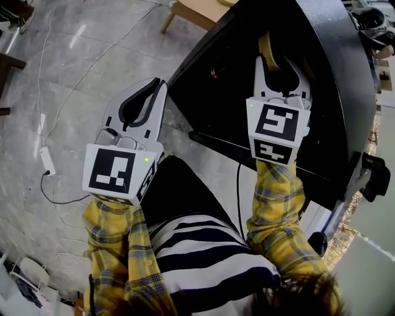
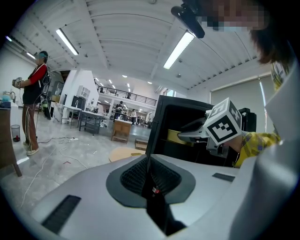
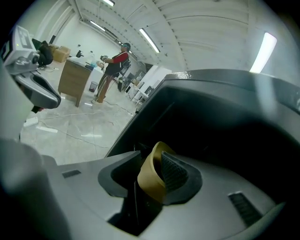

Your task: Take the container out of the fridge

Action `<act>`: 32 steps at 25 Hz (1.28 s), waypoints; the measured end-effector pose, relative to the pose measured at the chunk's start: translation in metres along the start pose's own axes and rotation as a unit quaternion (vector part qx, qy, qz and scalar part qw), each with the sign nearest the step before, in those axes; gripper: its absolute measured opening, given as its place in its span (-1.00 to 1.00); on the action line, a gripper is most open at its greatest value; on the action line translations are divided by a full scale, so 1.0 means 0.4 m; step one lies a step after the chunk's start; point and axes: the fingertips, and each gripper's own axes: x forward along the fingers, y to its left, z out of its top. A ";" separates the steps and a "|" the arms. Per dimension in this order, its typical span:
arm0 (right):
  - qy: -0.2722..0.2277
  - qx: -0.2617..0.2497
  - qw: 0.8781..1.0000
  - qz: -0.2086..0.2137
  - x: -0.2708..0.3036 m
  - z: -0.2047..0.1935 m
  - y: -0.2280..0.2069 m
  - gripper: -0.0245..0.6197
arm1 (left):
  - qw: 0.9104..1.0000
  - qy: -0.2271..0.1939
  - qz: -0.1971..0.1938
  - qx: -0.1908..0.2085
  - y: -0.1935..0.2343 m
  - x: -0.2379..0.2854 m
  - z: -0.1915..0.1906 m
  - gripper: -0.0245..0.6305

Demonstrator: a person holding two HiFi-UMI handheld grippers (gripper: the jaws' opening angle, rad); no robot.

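Observation:
A black fridge stands open in front of me, and its inside is dark. My right gripper reaches into the opening. A tan curved strip lies between its jaws against the right pad; the left pad stands clear of it, so the gripper is open. I cannot tell whether this strip belongs to the container. The same tan strip runs up from the jaws in the head view. My left gripper hangs outside the fridge to the left, shut with nothing in it.
White cables and a power strip lie on the marble floor at the left. A wooden stool stands beyond the fridge. A person in a red top stands far off by some tables.

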 end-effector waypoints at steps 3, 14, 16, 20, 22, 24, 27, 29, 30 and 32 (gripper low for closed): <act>0.022 -0.017 1.000 0.012 0.014 -0.014 0.006 -0.51 | 1.000 0.000 -0.001 -0.009 0.001 0.010 -0.009 -0.82; 0.036 -0.047 0.998 0.031 -0.012 -0.033 -0.011 -0.66 | 1.000 -0.003 0.006 -0.016 -0.008 -0.008 -0.003 -0.82; 0.035 -0.048 0.997 0.043 -0.009 -0.028 -0.001 -0.69 | 1.000 -0.006 0.006 -0.016 0.000 -0.013 0.001 -0.82; 0.038 -0.058 0.996 0.061 -0.013 -0.022 0.022 -0.77 | 1.000 -0.011 0.006 -0.012 0.007 -0.030 0.015 -0.82; 0.037 -0.060 0.995 0.067 -0.020 -0.017 0.034 -0.78 | 1.000 -0.013 0.008 -0.010 0.011 -0.045 0.019 -0.82; 0.035 -0.058 0.995 0.072 -0.030 -0.011 0.048 -0.78 | 1.000 -0.014 0.010 -0.009 0.017 -0.065 0.020 -0.82; 0.032 -0.061 0.995 0.078 -0.050 -0.006 0.072 -0.78 | 1.000 -0.015 0.015 -0.008 0.023 -0.099 0.016 -0.82; 0.030 -0.062 0.994 0.086 -0.071 -0.003 0.091 -0.78 | 1.000 -0.016 0.017 -0.008 0.023 -0.126 0.015 -0.82; 0.028 -0.061 0.994 0.090 -0.081 -0.001 0.101 -0.78 | 1.000 -0.017 0.018 -0.008 0.023 -0.139 0.015 -0.82; 0.025 -0.059 0.993 0.099 -0.104 0.003 0.120 -0.78 | 1.000 -0.018 0.022 -0.009 0.025 -0.168 0.016 -0.82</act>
